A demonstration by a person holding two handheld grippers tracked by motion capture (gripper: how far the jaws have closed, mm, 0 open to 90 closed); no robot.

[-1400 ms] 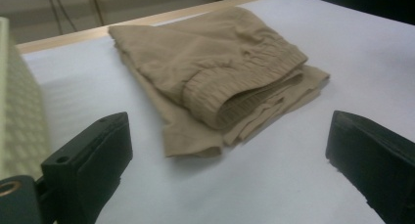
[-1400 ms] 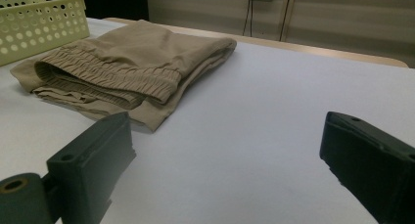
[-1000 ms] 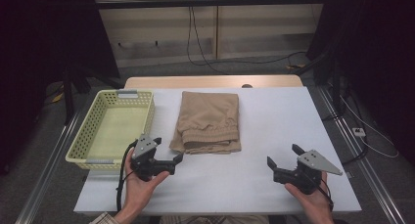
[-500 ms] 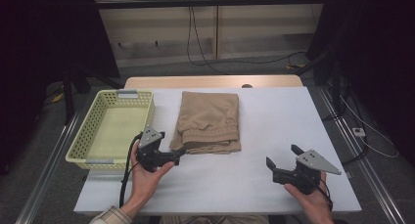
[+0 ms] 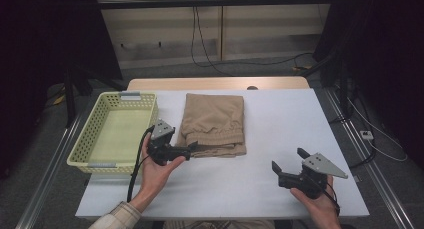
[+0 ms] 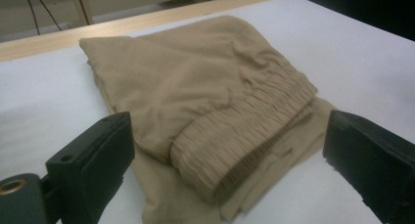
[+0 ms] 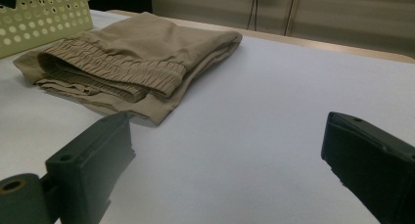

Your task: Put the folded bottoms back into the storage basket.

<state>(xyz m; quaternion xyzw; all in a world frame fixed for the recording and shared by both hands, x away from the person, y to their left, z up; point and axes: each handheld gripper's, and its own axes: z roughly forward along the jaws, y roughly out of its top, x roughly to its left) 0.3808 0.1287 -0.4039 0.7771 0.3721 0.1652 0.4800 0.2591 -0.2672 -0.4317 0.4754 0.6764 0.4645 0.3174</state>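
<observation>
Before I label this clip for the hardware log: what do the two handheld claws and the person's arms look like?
Both are black, each with two blocky jaws. The left claw carries a small grey plate on top and trails a black cable toward the person. The right claw has a larger grey three-cornered plate. A light plaid sleeve cuff shows on the left forearm.

The folded trousers (image 5: pixel 214 123) are a plain tan, unpatterned, with a ribbed, gathered waistband (image 6: pixel 244 131) in the same tan. The surface (image 5: pixel 280 139) is white, and a strip of pale wood (image 5: pixel 220 83) shows along its far edge. The basket (image 5: pixel 82 159) at the left edge is pale yellow-green, its walls patterned with rows of small round holes (image 7: pixel 49 16); grey labels sit on its near and far rims. Each hand-held gripper (image 5: pixel 189 150) (image 5: pixel 286 170) is black, with a grey plate (image 5: pixel 324 165) on top. The sleeve (image 5: pixel 117 218) at the near edge is a light check.
</observation>
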